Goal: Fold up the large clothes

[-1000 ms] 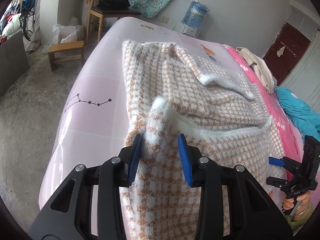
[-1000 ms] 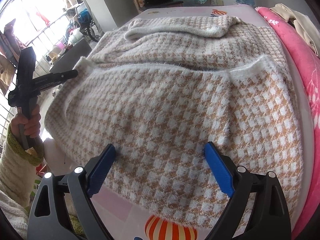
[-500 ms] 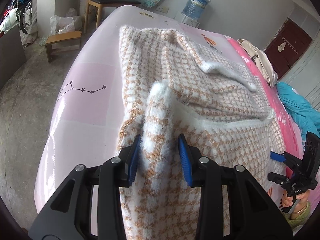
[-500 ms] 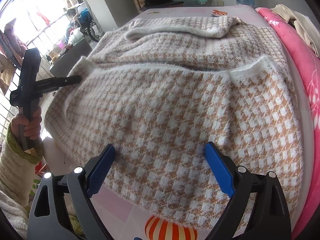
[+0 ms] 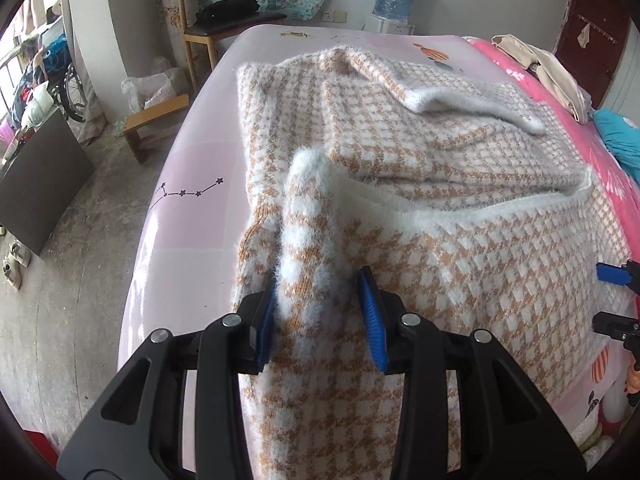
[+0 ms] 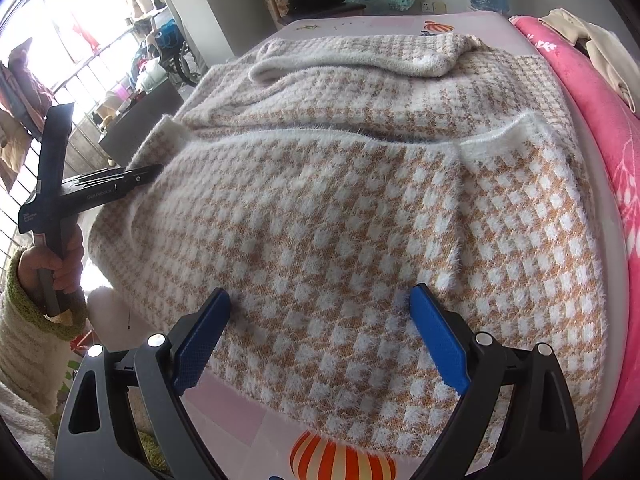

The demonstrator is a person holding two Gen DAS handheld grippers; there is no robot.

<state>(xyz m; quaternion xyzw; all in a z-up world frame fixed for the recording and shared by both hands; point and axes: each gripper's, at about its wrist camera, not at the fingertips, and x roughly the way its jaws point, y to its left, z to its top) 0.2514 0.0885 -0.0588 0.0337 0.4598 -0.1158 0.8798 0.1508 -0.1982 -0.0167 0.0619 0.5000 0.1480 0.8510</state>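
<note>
On the bed [image 5: 188,168], left tool [image 5: 320,316] still clamps sweater [image 5: 460,248].

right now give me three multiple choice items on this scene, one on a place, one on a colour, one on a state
1. Where does the sweater lie?
A. on the pink bed sheet
B. on the wooden chair
C. on the floor

2. What colours is the sweater?
A. blue and grey
B. tan and white
C. green and black

3. How is the right tool?
A. shut on the sweater
B. open, above the sweater
C. out of view

Answers:
1 A, the sheet shows around the sweater.
2 B, tan and white checks cover it.
3 B, its blue pads stand wide apart; the left tool pinches a sweater fold.
</note>
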